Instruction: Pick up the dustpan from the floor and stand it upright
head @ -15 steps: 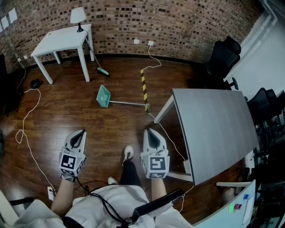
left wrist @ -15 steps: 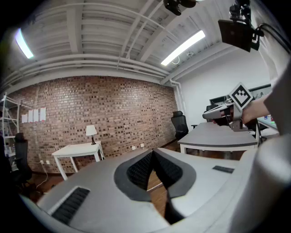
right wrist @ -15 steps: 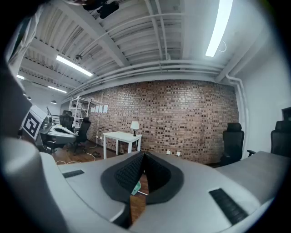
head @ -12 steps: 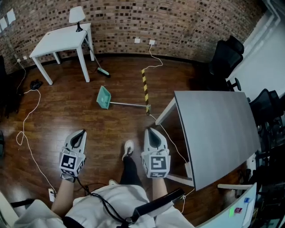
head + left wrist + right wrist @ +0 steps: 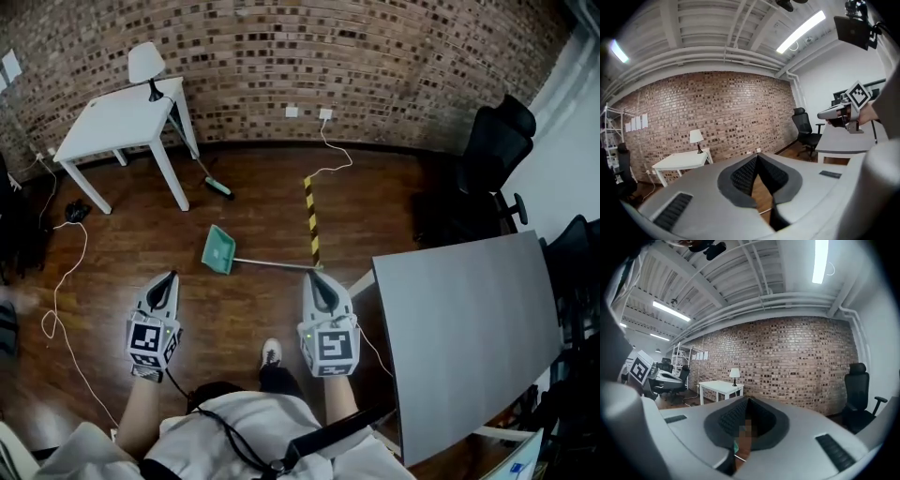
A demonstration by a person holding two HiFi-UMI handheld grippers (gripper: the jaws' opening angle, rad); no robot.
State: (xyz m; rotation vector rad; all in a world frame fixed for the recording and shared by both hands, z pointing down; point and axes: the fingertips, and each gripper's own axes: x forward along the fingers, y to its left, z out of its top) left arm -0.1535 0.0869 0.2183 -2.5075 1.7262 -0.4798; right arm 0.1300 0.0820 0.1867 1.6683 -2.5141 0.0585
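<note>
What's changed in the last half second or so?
The person has stepped forward: the dustpan now lies nearer the left hand-held gripper and right hand-held gripper. Nothing was taken hold of; both stay shut and empty, the dustpan still flat on the floor.

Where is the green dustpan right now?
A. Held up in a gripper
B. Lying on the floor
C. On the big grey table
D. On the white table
B: the green dustpan lies flat on the wooden floor, with its long handle stretched out along the boards and nothing holding it.
</note>
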